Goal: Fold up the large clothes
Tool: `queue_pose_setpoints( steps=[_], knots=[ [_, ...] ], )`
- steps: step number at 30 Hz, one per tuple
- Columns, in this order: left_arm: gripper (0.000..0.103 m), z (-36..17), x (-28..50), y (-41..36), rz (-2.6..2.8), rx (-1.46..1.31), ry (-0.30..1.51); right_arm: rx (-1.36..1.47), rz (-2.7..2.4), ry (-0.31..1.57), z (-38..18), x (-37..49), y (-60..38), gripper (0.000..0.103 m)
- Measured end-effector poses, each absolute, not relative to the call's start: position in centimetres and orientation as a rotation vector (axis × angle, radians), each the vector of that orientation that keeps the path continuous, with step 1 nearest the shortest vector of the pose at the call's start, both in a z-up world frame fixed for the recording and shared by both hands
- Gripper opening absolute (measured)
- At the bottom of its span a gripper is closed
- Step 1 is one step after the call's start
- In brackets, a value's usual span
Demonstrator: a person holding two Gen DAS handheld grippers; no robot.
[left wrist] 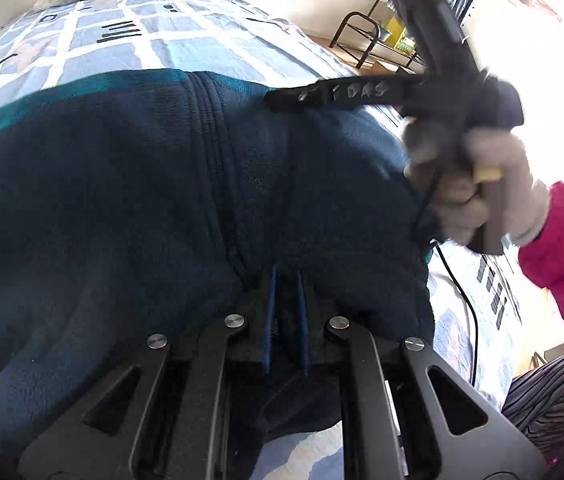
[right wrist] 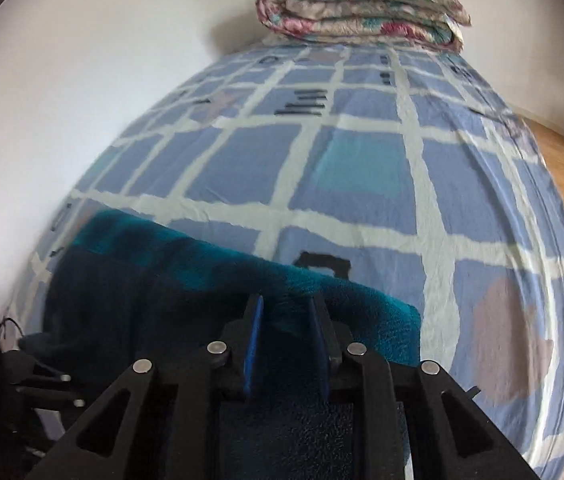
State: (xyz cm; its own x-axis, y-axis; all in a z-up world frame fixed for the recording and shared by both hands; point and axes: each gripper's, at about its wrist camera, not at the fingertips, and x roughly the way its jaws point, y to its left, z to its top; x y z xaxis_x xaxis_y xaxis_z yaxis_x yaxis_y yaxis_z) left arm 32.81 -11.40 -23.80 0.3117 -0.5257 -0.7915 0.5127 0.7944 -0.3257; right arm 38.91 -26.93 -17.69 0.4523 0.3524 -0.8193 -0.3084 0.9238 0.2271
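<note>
A large dark navy fleece garment with a teal band along its far edge lies on the bed. My left gripper is shut on a fold of the fleece near its zip seam. The right gripper's body, held by a gloved hand, hovers over the fleece's right edge. In the right wrist view the fleece fills the lower left, and my right gripper has its blue pads a little apart with teal fleece between them; whether it grips is unclear.
The bed has a blue and white checked sheet. A folded floral quilt lies at the head by the white wall. A metal rack and wooden floor are beyond the bed's right side. A black cable trails across the sheet.
</note>
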Motion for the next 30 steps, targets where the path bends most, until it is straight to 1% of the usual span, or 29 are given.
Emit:
queue_pose_setpoints(
  steps=[2, 4, 5, 9, 12, 16, 21, 26, 30],
  knots=[
    [0.01, -23.3, 32.7, -11.4, -0.685, -0.008, 1.047, 0.043, 0.388, 1.008, -16.7, 38.4, -26.9, 0.022],
    [0.01, -22.3, 32.6, -11.1, -0.685, -0.004, 1.054, 0.038, 0.387, 1.0, -15.1, 37.6, -27.0, 0.024],
    [0.01, -21.2, 32.3, -10.5, -0.684, -0.02, 1.042, 0.038, 0.39, 0.986, -14.1, 36.8, -27.2, 0.024],
    [0.012, -17.1, 31.3, -6.5, -0.611, -0.086, 0.921, 0.041, 0.372, 0.961, -11.4, 33.2, -28.6, 0.026],
    [0.012, -15.6, 31.9, -3.4, -0.482, -0.092, 0.854, 0.037, 0.331, 0.995, -11.4, 30.6, -29.7, 0.026],
    [0.012, -17.5, 34.3, -0.5, -0.329, -0.099, 0.914, 0.021, 0.247, 1.066, -13.2, 28.5, -30.4, 0.026],
    [0.012, -21.0, 34.5, -0.4, -0.304, -0.088, 1.02, -0.004, 0.217, 1.109, -15.0, 27.5, -30.3, 0.027],
    [0.012, -23.1, 33.7, -0.2, -0.323, -0.103, 1.05, -0.039, 0.209, 1.129, -16.5, 27.4, -29.7, 0.027],
    [0.012, -23.6, 33.9, -0.3, -0.344, -0.066, 1.048, 0.037, 0.229, 1.154, -18.0, 27.3, -30.6, 0.027]
  ],
)
